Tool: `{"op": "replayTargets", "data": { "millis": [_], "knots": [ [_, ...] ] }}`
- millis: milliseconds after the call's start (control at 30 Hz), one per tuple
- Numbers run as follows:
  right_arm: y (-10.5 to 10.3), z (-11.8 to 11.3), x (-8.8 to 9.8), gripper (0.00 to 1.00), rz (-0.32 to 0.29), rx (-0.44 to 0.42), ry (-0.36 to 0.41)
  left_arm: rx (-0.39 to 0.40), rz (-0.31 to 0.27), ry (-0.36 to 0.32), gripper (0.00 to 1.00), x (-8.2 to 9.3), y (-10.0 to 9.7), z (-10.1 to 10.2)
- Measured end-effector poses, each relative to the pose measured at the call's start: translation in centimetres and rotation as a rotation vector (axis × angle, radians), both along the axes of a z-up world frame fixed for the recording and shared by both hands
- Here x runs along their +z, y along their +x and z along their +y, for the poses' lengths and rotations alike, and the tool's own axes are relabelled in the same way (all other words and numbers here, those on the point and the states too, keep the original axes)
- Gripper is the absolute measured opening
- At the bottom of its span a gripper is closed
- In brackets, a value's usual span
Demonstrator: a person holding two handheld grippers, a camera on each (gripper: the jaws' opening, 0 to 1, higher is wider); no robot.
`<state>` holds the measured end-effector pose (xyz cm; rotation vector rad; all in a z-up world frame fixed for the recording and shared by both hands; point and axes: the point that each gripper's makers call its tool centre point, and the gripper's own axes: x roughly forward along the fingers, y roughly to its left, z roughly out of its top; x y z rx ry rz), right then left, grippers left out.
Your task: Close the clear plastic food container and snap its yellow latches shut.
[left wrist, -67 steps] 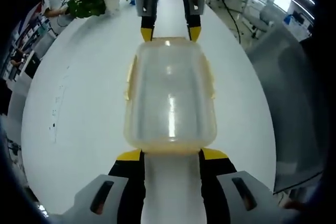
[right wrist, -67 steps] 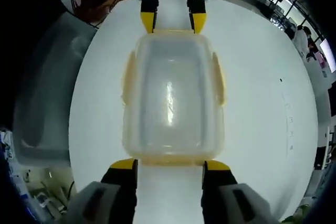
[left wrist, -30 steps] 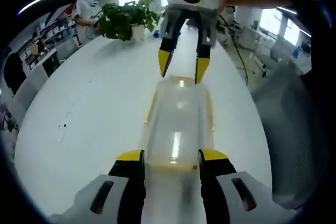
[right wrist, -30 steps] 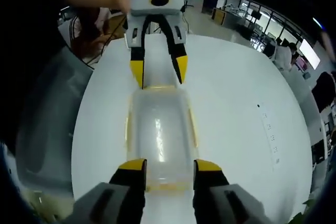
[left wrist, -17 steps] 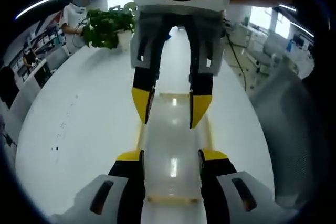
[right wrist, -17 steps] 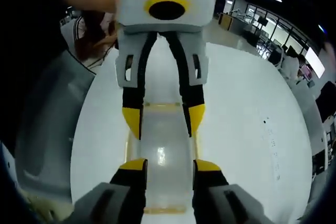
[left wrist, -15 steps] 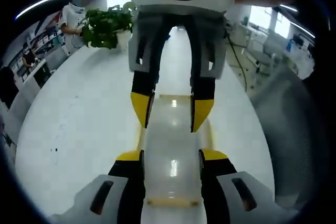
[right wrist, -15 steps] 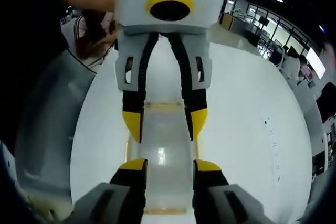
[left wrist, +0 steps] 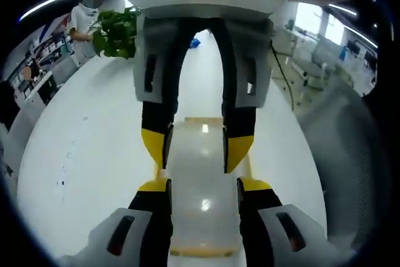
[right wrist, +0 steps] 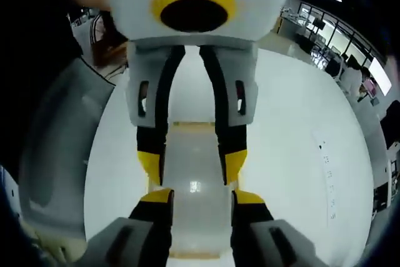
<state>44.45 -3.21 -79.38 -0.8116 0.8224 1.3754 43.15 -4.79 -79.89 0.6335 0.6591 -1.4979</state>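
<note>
Two tools meet nose to nose over the clear plastic container on the white worktop.

The container [left wrist: 203, 173] is a smooth, rounded-cornered clear box with yellow trim at its ends, lying flat on the glossy worktop [left wrist: 81, 154]. The left tool [left wrist: 203, 186] has its yellow-tipped black jaws spread wide, astride the container's near end, gripping nothing. The right tool [right wrist: 195, 197] stands the same way at the opposite end, jaws apart on either side of the container. A leafy green plant [left wrist: 115, 29] sits beyond the container at the worktop's far edge.
</note>
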Motion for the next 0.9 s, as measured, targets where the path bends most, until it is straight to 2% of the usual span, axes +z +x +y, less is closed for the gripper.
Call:
{"op": "replayTargets", "data": {
  "millis": [67, 167, 267, 367, 500, 633, 667, 733, 900],
  "knots": [
    [-0.1, 0.2, 0.1, 0.35, 0.013, 0.012, 0.0, -0.014, -0.015, 0.008, 0.34, -0.1, -0.3, -0.1],
    [0.1, 0.3, -0.1, 0.36, 0.022, 0.038, -0.017, -0.007, 0.001, 0.009, 0.42, -0.1, -0.7, -0.2],
    [0.5, 0.5, -0.2, 0.39, 0.032, 0.042, -0.018, -0.031, -0.028, 0.027, 0.42, -0.2, -1.2, -0.1],
    [0.2, 0.4, -0.8, 0.41, 0.052, 0.075, -0.039, -0.031, -0.029, 0.027, 0.43, -0.4, -1.8, -0.2],
    [-0.1, 0.2, -1.4, 0.46, 0.078, 0.092, -0.061, -0.026, -0.051, 0.031, 0.49, -0.7, -2.3, -0.3],
    [0.3, 0.3, -1.4, 0.47, 0.083, 0.094, -0.058, -0.052, -0.119, 0.035, 0.5, -1.1, -3.3, -0.7],
    [0.5, 0.2, -1.6, 0.48, 0.081, 0.102, -0.064, -0.065, -0.168, 0.047, 0.52, -1.3, -3.1, -0.8],
    [0.4, -0.1, -2.1, 0.5, 0.098, 0.104, -0.089, -0.062, -0.171, 0.057, 0.54, -1.7, -3.3, -0.8],
    [0.4, 0.1, -2.5, 0.53, 0.127, 0.095, -0.08, -0.027, -0.242, 0.058, 0.45, -1.6, -2.4, -0.8]
  ]
}}
